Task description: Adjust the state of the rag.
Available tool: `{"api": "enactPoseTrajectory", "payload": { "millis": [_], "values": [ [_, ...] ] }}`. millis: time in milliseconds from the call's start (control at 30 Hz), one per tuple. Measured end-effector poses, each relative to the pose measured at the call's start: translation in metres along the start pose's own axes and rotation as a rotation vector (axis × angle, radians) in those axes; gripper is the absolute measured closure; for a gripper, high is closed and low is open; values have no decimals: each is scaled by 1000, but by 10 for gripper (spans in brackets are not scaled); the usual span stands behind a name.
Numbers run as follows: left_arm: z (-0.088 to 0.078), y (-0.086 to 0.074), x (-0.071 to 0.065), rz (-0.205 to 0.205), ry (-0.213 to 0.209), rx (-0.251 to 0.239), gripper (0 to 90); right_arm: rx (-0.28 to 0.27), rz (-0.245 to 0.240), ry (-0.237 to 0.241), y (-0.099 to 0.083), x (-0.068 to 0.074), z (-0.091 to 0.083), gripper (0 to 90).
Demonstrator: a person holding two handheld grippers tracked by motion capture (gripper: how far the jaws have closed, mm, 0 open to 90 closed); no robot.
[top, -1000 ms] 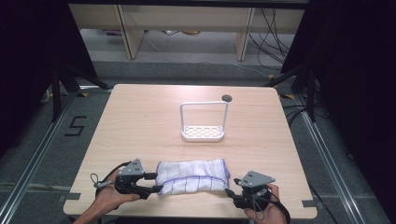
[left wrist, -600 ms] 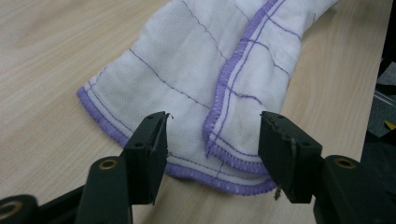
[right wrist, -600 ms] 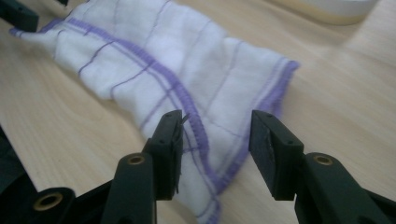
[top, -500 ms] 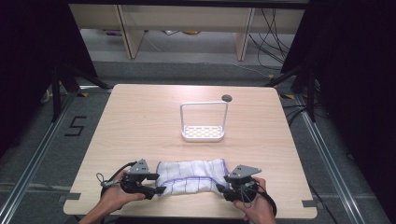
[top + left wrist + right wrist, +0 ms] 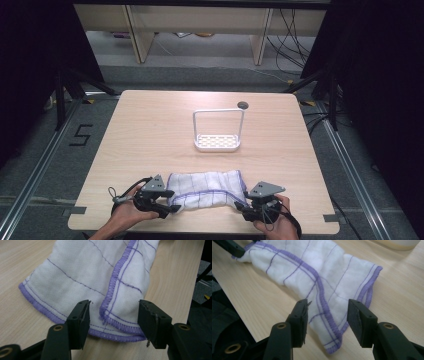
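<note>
We see white cloth (image 5: 206, 187) lying long axis left–right; left gripper (image 5: 113, 315) and right gripper (image 5: 327, 315) face opposite ends, jaws apart, straddling purple-hemmed corners, unpinched.

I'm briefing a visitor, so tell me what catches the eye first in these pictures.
The white cloth with purple stitching lies crumpled near the table's front edge. The left gripper and right gripper sit at its two ends, open jaws straddling the corners. Farther back stands a white rack with a tall wire frame.
</note>
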State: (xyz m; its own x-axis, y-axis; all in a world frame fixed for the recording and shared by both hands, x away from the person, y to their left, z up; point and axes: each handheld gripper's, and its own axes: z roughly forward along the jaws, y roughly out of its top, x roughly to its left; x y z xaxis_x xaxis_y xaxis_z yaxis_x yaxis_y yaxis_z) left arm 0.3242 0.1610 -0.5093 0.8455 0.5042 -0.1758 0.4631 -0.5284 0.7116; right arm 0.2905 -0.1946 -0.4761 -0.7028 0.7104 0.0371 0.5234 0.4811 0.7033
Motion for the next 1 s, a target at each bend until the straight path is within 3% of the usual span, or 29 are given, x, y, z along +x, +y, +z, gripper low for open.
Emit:
{"api": "enactPoseTrajectory", "payload": {
  "millis": [33, 167, 200, 333, 367, 433, 467, 500, 600, 667, 700, 733, 767, 800, 833, 1000],
  "values": [
    [0, 1, 1, 18, -4, 0, 437, 4, 4, 4, 0, -1, 1, 554],
    [1, 0, -3, 22, -9, 5, 489, 66, 37, 70, -4, -1, 13, 557],
    [1, 1, -3, 46, -11, 6, 500, 73, 39, 74, -5, -1, 15, 568],
    [4, 1, -3, 32, -31, 2, 546, 55, 20, 91, -8, -1, 11, 760],
    [4, 1, -3, 37, -36, -2, 579, 26, 18, 91, -8, -1, 11, 786],
    [3, 1, -2, 20, -49, -27, 688, 14, 4, 82, -8, -2, 6, 833],
    [2, 1, -1, 32, -40, -33, 753, 20, -7, 80, -7, -3, 2, 850],
    [2, 2, -1, 17, -43, -45, 797, -5, -2, 74, -7, -2, 1, 858],
    [-4, 3, 0, 18, -43, -67, 852, -18, -20, 59, -2, 0, -9, 866],
    [-11, 7, -1, 40, -46, -95, 858, -42, -41, 46, 2, -1, -16, 867],
    [-16, 9, -2, 32, -51, -117, 860, -49, -31, 49, 4, 0, -20, 867],
    [-22, 12, -1, 57, -55, -117, 861, -65, -27, 45, 6, 0, -25, 867],
    [-28, 15, -4, 31, -59, -145, 861, -81, -39, 37, 9, -2, -30, 868],
    [-35, 20, -4, 60, -59, -149, 861, -90, -44, 41, 11, -2, -35, 868],
    [-45, 25, -6, 60, -76, -165, 862, -107, -56, 43, 15, -3, -40, 868],
    [-80, 50, -15, 102, -76, -233, 861, -166, -86, 20, 35, -1, -71, 868]
  ]
}}
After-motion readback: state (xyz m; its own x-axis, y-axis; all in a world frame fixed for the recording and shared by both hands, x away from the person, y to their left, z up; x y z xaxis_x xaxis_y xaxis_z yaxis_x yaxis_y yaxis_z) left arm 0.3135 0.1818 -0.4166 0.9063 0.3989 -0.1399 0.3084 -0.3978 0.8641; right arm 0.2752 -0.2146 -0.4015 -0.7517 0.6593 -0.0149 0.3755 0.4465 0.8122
